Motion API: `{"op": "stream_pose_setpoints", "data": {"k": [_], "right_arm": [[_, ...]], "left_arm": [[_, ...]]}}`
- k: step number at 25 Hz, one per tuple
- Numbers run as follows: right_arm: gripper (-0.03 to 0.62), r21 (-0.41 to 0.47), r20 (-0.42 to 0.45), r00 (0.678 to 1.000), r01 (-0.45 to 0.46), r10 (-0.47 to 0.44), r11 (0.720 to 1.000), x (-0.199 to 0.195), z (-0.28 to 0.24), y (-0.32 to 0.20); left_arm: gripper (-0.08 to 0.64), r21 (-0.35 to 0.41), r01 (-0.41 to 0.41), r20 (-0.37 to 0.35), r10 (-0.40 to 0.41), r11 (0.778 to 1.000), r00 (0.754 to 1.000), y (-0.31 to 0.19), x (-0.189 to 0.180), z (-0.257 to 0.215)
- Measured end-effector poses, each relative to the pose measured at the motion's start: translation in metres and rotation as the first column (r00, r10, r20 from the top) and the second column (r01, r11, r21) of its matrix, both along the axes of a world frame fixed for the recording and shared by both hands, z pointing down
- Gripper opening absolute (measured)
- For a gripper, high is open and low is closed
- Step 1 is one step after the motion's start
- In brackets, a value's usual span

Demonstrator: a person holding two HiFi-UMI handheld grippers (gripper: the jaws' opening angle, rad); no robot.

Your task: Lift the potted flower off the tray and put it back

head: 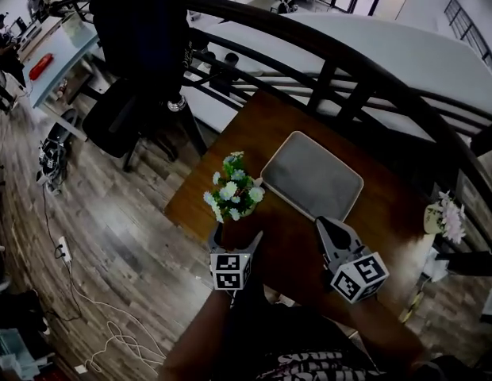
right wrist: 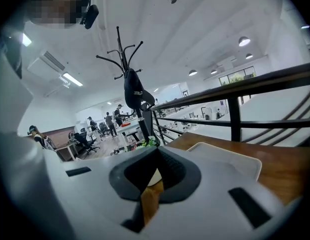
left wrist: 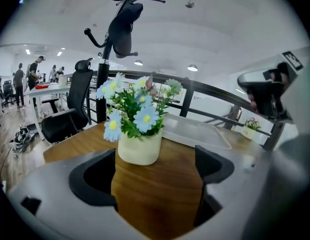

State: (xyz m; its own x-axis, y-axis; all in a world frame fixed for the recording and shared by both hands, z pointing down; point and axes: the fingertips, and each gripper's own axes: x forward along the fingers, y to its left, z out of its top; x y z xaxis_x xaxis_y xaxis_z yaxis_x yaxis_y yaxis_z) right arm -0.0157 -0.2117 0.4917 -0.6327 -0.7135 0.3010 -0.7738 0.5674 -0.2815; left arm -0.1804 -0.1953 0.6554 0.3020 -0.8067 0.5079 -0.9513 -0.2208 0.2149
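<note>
- The potted flower (head: pixel 232 193) stands on the wooden worktop (head: pixel 286 240), just left of the grey tray (head: pixel 312 175) and outside it.
- The left gripper (head: pixel 236 236) has its jaws spread wide. The pot is just beyond them, untouched.
- The right gripper (head: pixel 325 227), near the tray's near edge, has its jaws pressed together on nothing.

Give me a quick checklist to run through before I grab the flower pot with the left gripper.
1. Left gripper open: ok, jaws stand wide apart.
2. Potted flower between the jaws: not ok, it stands ahead of them, untouched.
3. Pot upright: ok.
4. Pot on the tray: not ok, it stands on the table beside the tray.
5. Tray free to receive it: ok, nothing lies in it.
6. Right gripper out of the way: ok, shut, empty, apart from the pot.
</note>
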Motion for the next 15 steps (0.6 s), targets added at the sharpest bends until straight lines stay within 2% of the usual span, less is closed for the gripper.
{"op": "stream_pose_setpoints", "data": {"k": [4,8,15], "right_arm": [[-0.008,-0.024,-0.015,1.000,0.005,-0.005,1.000,-0.014,0.012,-0.019],[-0.008,-0.068,-0.041,0.999,0.019,-0.022,0.998,-0.029,0.032,-0.020],[-0.008,-0.115,-0.030,0.999,-0.035,0.032,0.993,-0.034,0.053,-0.044]], "left_arm": [[0.479,-0.036,-0.002,0.075,0.004,0.999,0.997,-0.020,-0.012,0.025],[0.479,-0.050,-0.006,0.071,0.010,0.999,0.997,-0.039,-0.015,0.035],[0.479,-0.041,-0.040,0.086,0.043,0.998,0.995,-0.081,-0.014,0.047]]}}
